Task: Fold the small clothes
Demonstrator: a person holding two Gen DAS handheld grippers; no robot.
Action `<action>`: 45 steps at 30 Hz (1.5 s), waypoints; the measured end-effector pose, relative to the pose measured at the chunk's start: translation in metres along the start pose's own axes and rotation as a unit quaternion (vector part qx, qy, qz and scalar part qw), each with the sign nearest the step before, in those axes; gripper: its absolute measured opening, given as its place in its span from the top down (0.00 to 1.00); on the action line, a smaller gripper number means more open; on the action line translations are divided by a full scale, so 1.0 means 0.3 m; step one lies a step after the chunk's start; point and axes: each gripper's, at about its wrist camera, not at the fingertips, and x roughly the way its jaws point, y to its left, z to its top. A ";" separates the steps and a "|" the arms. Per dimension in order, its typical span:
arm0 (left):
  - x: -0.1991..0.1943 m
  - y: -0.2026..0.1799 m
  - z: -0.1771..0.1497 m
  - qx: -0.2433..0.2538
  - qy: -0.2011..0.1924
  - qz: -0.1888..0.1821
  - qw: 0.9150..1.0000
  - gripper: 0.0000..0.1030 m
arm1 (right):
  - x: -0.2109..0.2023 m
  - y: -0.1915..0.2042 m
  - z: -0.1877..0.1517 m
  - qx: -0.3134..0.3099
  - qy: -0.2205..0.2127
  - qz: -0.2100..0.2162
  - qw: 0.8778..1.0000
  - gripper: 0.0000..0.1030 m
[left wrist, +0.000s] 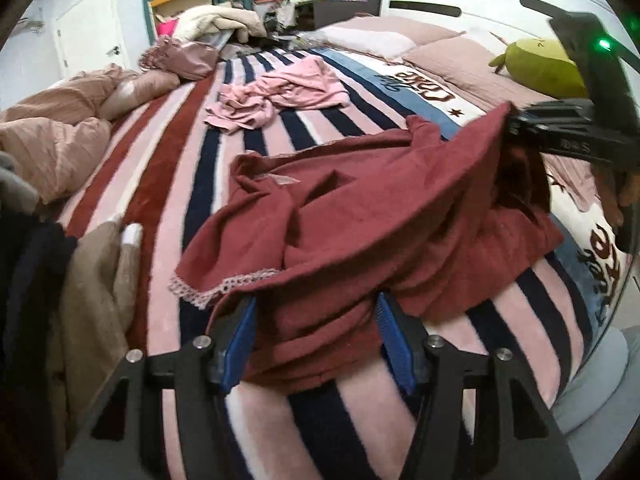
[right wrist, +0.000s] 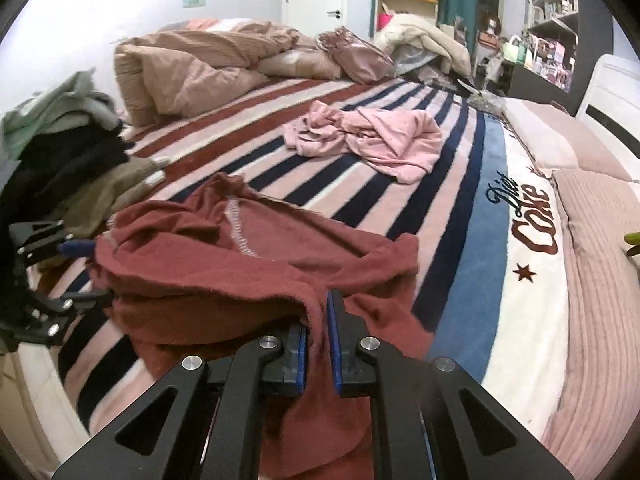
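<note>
Maroon garment (left wrist: 360, 208) between both tilted-down grippers; left gripper (left wrist: 316, 344), right gripper (right wrist: 318, 320).

Both tongs, left (left wrist: 316, 328) and right (right wrist: 318, 320), are black angular frames with silver screws and blue pads.

The right gripper (right wrist: 318, 320) is pointing steeply downward with its blue-padded fingers (right wrist: 334, 336) pinching in on a fold of the maroon garment (right wrist: 224, 276), the jaws standing almost together with only cloth between them. The left gripper (left wrist: 316, 336) is also angling downward, its jaws standing about half apart with a thick bunch of the same garment lying between the blue pads (left wrist: 240, 340) and touching both. In the left wrist view a hand (left wrist: 612, 196) is gripping the right gripper's black handle.
</note>
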 end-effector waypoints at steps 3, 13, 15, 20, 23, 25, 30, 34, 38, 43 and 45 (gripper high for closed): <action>0.002 -0.014 0.003 0.026 0.002 -0.014 1.000 0.31 | 0.039 -0.035 0.031 0.003 0.012 -0.005 1.000 0.96; 0.034 0.012 -0.001 0.024 0.025 -0.010 0.999 0.88 | 0.077 -0.061 0.029 0.019 0.022 0.003 1.000 0.96; 0.002 0.039 0.029 0.008 0.008 -0.029 1.000 0.88 | 0.070 -0.066 0.031 0.019 0.021 0.000 1.000 0.96; -0.021 0.131 0.101 -0.039 0.006 -0.126 0.991 0.88 | 0.051 -0.099 0.042 0.027 0.018 0.009 0.999 0.96; -0.014 0.172 0.111 -0.056 0.015 -0.147 0.987 0.88 | 0.042 -0.113 0.043 0.028 0.017 0.021 0.999 0.96; -0.016 0.186 0.111 -0.061 0.014 -0.137 0.989 0.88 | 0.045 -0.111 0.044 0.022 0.019 0.019 0.999 0.96; -0.046 0.202 0.134 -0.070 -0.003 -0.131 0.989 0.92 | 0.064 -0.112 0.051 0.016 0.026 0.017 0.999 0.96; -0.023 0.180 0.182 -0.045 -0.009 -0.052 0.998 0.95 | 0.093 -0.115 0.075 0.012 0.033 0.009 0.999 0.96; 0.073 0.212 0.303 -0.070 -0.038 0.002 0.997 0.96 | 0.162 -0.167 0.106 0.033 0.056 0.002 0.998 0.96; 0.282 0.270 0.438 -0.091 -0.018 0.036 0.995 0.95 | 0.256 -0.250 0.125 0.072 0.067 -0.004 0.995 0.80; 0.364 0.289 0.479 -0.092 0.001 0.050 0.994 0.93 | 0.281 -0.275 0.132 0.085 0.072 -0.002 0.994 0.68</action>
